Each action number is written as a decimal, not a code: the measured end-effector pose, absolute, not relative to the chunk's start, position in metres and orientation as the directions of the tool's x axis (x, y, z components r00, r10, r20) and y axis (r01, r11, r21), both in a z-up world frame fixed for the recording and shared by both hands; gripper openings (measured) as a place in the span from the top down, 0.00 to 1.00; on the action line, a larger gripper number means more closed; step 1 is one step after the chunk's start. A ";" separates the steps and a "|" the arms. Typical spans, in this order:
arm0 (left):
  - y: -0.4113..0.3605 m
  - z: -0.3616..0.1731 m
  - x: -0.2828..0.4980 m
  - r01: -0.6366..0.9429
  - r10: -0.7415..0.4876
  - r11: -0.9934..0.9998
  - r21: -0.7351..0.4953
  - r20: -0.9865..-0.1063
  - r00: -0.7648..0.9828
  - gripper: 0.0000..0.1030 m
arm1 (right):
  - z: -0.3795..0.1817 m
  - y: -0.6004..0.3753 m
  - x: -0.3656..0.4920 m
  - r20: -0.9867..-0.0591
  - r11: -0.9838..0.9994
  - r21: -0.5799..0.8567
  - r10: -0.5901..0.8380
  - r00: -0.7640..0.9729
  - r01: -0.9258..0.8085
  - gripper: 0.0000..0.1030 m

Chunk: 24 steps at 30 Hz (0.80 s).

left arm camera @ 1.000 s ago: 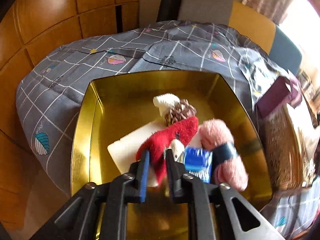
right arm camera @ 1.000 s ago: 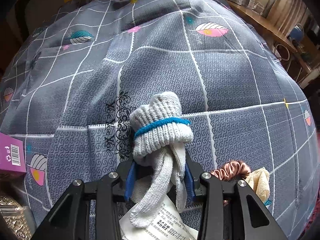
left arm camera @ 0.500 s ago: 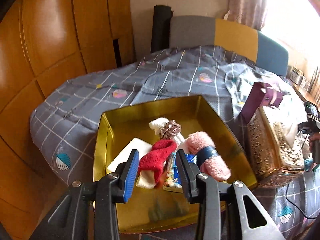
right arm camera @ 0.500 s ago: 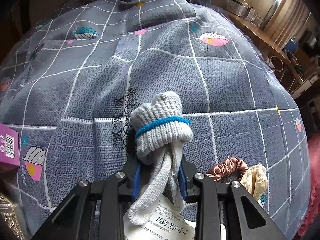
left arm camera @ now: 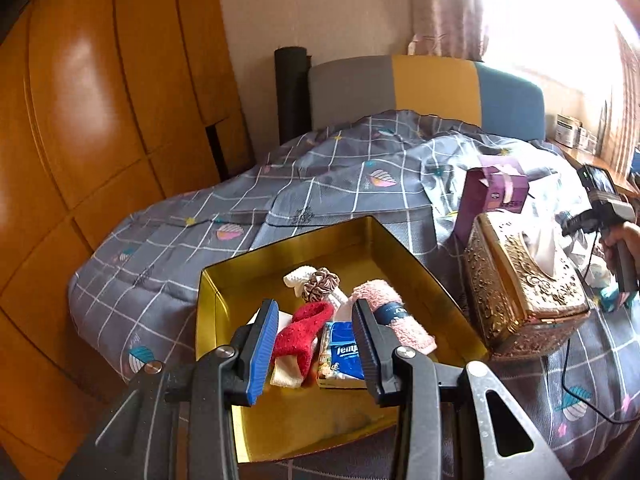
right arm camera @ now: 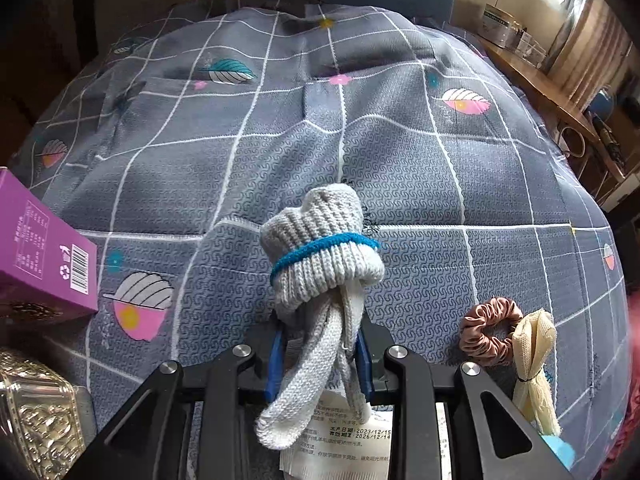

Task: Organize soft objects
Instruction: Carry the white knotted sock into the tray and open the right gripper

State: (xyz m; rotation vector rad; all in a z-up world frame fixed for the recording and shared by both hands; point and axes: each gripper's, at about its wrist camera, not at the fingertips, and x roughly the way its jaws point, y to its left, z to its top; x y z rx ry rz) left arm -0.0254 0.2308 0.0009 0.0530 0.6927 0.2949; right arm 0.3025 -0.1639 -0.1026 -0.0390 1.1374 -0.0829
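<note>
Above the gold tray's [left arm camera: 208, 312] near rim, your left gripper [left arm camera: 316, 344] hangs apart — backed off since; your right gripper [right arm camera: 320, 350] stays clamped on the grey glove [right arm camera: 320, 252] over bare bed [right arm camera: 400, 168].

Grey quilt [right arm camera: 400, 168] with white grid lines and leaf prints spread over the bed, backed by a headboard [left arm camera: 432, 88] in grey, yellow and blue panels and flanked by orange wooden wardrobe doors [left arm camera: 100, 120]. Purple carton [left arm camera: 494, 196] standing on the quilt just behind an ornate gold tissue box [left arm camera: 524, 280], white tissue poking from its top. Wooden side shelf [right arm camera: 536, 80] along the far edge holding small containers, curtain [left arm camera: 444, 4] hanging beside the bright window.
</note>
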 end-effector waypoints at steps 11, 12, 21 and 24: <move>0.214 0.009 -0.038 -0.200 0.266 0.964 0.177 -0.587 0.764 0.63 | -0.043 -0.117 0.295 -0.835 0.997 -0.013 0.035 0.550 -0.082 0.71; 0.212 0.009 -0.040 -0.195 0.263 0.964 0.179 -0.586 0.766 0.63 | -0.037 -0.112 0.293 -0.826 0.995 -0.009 0.047 0.562 -0.097 0.71; 0.203 0.009 -0.048 -0.170 0.253 0.966 0.195 -0.576 0.778 0.63 | 0.025 -0.062 0.265 -0.731 0.973 0.012 0.166 0.662 -0.231 0.71; 0.202 0.009 -0.051 -0.164 0.249 0.967 0.197 -0.569 0.784 0.63 | 0.044 -0.044 0.249 -0.699 0.958 0.016 0.216 0.681 -0.288 0.71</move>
